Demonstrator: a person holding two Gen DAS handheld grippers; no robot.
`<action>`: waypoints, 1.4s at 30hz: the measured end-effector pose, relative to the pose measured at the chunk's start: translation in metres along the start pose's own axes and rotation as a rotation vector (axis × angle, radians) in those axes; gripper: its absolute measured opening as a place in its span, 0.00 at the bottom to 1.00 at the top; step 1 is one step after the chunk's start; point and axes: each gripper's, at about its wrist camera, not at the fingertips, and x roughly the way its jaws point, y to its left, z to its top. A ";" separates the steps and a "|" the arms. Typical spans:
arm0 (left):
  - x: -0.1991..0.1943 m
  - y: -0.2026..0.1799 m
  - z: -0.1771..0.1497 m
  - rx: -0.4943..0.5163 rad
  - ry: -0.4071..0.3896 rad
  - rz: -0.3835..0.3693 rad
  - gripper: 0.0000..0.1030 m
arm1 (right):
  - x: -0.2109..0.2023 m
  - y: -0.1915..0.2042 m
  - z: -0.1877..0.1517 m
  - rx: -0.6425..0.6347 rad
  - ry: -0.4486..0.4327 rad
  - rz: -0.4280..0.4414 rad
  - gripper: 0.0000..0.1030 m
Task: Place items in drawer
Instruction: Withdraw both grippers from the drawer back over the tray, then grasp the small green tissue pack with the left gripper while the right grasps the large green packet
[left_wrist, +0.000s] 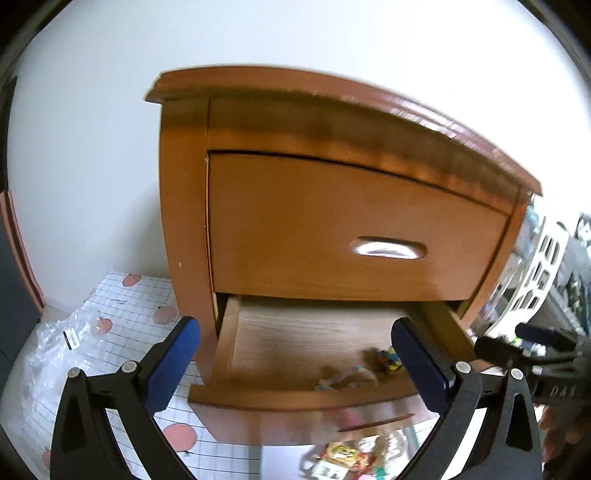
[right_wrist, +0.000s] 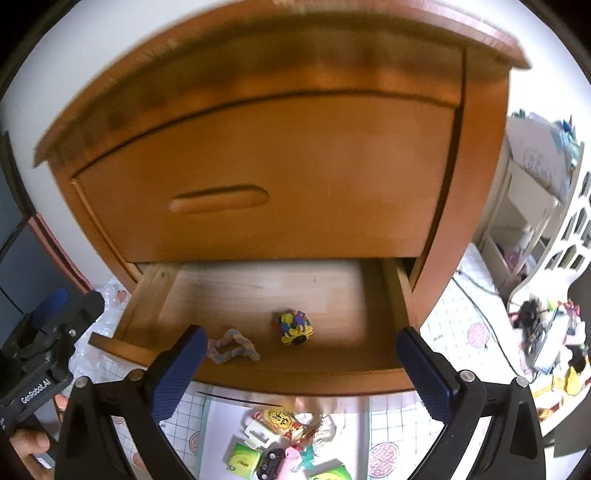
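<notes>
Inside the open drawer (right_wrist: 155, 295) lie a twisted rope toy (right_wrist: 232, 347) and a colourful ball (right_wrist: 293, 328)

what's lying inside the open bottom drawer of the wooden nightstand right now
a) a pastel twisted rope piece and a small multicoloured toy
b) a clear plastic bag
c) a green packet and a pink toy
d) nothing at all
a: the right wrist view shows the pastel twisted rope piece and the small multicoloured toy resting on the floor of the open bottom drawer, while the other items lie on the mat below.
</notes>
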 end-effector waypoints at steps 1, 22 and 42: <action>-0.005 0.000 -0.005 -0.012 -0.007 -0.011 1.00 | -0.006 0.001 -0.005 -0.009 -0.018 0.005 1.00; 0.038 -0.018 -0.132 -0.018 0.359 -0.018 1.00 | 0.036 -0.032 -0.156 0.084 0.215 0.015 1.00; 0.109 0.000 -0.239 -0.048 0.665 0.019 1.00 | 0.129 -0.066 -0.239 0.301 0.592 -0.029 0.98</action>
